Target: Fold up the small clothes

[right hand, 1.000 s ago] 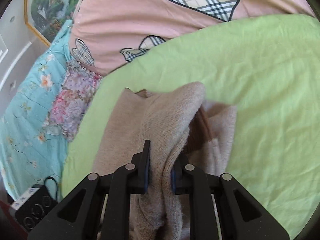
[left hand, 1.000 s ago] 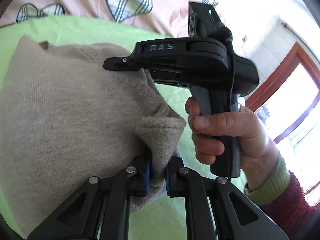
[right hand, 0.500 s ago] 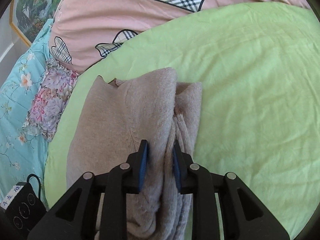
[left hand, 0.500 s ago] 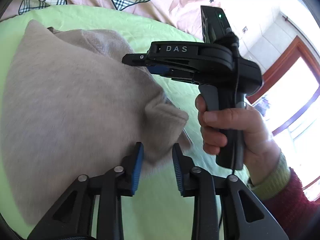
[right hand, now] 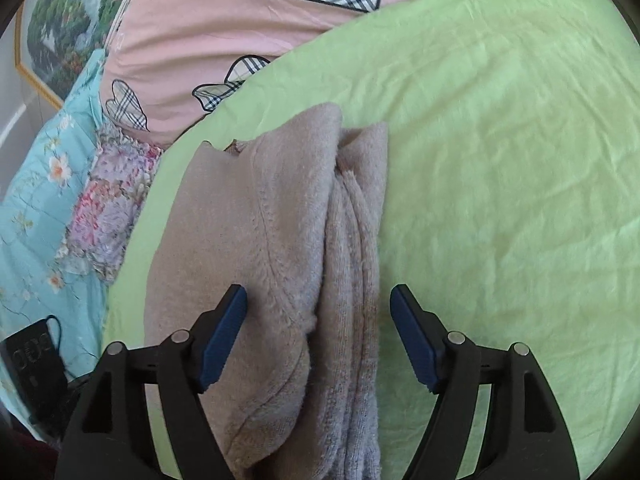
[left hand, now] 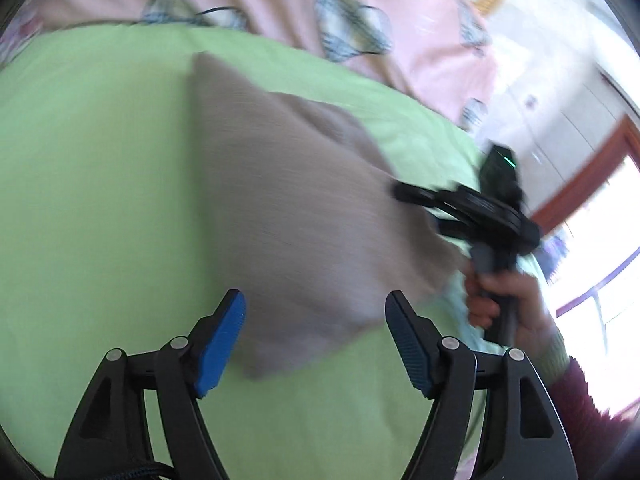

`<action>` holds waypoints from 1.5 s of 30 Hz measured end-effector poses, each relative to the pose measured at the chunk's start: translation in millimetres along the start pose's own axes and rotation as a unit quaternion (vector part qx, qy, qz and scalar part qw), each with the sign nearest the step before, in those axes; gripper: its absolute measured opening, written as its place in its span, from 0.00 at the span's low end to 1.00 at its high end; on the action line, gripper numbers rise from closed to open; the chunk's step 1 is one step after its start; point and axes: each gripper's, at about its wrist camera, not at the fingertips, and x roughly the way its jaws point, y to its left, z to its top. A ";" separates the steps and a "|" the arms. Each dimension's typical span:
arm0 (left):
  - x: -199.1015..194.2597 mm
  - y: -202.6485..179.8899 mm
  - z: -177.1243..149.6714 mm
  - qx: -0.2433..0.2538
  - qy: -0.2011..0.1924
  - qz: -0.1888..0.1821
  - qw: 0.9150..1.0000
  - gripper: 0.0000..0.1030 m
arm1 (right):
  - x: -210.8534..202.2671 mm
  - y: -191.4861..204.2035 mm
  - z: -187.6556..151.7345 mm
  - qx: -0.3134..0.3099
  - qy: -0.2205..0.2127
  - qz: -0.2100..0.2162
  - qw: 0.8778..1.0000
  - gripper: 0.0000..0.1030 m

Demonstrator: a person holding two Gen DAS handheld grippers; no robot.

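Both grippers are being held spread apart, nothing clamped.
Left gripper (left hand: 314, 320) and right gripper (right hand: 318, 314) are being hovered over the beige sweater (right hand: 280, 240) on the green sheet (right hand: 500, 160).

Green sheet (right hand: 500, 160), pink heart-print quilt (right hand: 192, 20), bright wood-framed window (left hand: 600, 248).

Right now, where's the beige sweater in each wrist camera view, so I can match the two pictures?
Left wrist view: the beige sweater fills the centre, blurred, its near edge between the open left tool fingers.
Right wrist view: the sweater runs from centre to bottom edge, folded lengthwise, under the open right tool.
Shared landmark: the green sheet beneath it, with the pink plaid-heart quilt behind.
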 end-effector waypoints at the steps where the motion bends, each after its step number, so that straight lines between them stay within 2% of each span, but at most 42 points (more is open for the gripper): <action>1: 1.8 9.6 5.3 -0.016 0.005 -0.008 1.000 0.71 | 1.3 -1.7 0.1 0.006 0.002 0.005 1.000 0.74; 3: 9.0 28.8 20.3 -0.052 0.013 -0.029 0.998 0.71 | 4.4 -2.2 1.3 0.013 0.004 0.009 1.000 0.74; 6: 27.4 52.6 36.4 -0.084 0.027 -0.038 0.995 0.72 | 12.3 0.6 5.0 0.015 0.016 0.018 1.000 0.74; 9: 52.9 65.0 51.9 -0.109 0.046 -0.067 0.991 0.83 | 22.1 3.6 9.0 0.018 0.027 0.023 0.999 0.74; 11: 72.2 70.8 58.7 -0.120 0.053 -0.085 0.988 0.84 | 28.7 4.6 9.7 0.017 0.035 0.024 0.999 0.74; 12: 78.5 71.3 61.8 -0.117 0.051 -0.092 0.988 0.81 | 32.3 5.6 9.4 0.015 0.037 0.023 0.999 0.74; 13: 83.2 68.3 65.1 -0.110 0.046 -0.096 0.988 0.69 | 33.9 6.4 8.6 0.014 0.038 0.024 0.999 0.66; 14: 85.0 63.8 66.5 -0.100 0.041 -0.096 0.990 0.68 | 36.2 6.5 7.5 0.018 0.043 0.029 0.999 0.48; 16: 81.8 55.4 66.1 -0.081 0.027 -0.086 0.993 0.57 | 35.9 8.8 3.0 0.026 0.038 0.027 0.999 0.43; 18: 69.3 47.5 65.0 -0.060 0.017 -0.081 0.995 0.50 | 29.9 14.3 -1.5 0.029 0.027 0.031 0.999 0.38; 22: 20.1 43.8 54.1 -0.031 -0.008 -0.067 0.997 0.48 | 13.8 42.4 -15.1 0.023 0.005 0.061 0.998 0.34; 27: -48.7 54.5 30.4 -0.013 -0.019 -0.046 0.999 0.48 | 11.5 91.6 -51.9 0.000 -0.003 0.110 0.994 0.33; 30: -69.5 60.4 9.8 0.007 -0.016 -0.016 1.000 0.49 | 23.2 113.8 -77.3 -0.013 -0.001 0.113 0.993 0.33; 33: -67.2 74.2 -10.1 0.001 -0.001 0.005 1.000 0.50 | 41.9 118.1 -100.7 -0.006 0.021 0.103 0.994 0.33; 36: -58.0 93.0 -25.9 -0.022 0.010 0.014 1.000 0.59 | 50.4 112.6 -111.4 0.000 0.028 0.083 0.996 0.38; 39: -58.3 108.1 -32.2 -0.059 0.009 -0.012 0.998 0.61 | 45.4 107.9 -109.8 0.011 0.031 0.072 0.997 0.52; 41: -59.1 111.6 -34.5 -0.070 0.007 -0.020 0.997 0.61 | 39.6 111.3 -108.0 -0.003 0.025 0.057 0.998 0.55; 45: -58.7 106.8 -40.0 -0.063 0.002 -0.011 0.998 0.62 | 26.9 114.6 -106.8 -0.012 0.013 0.036 0.999 0.58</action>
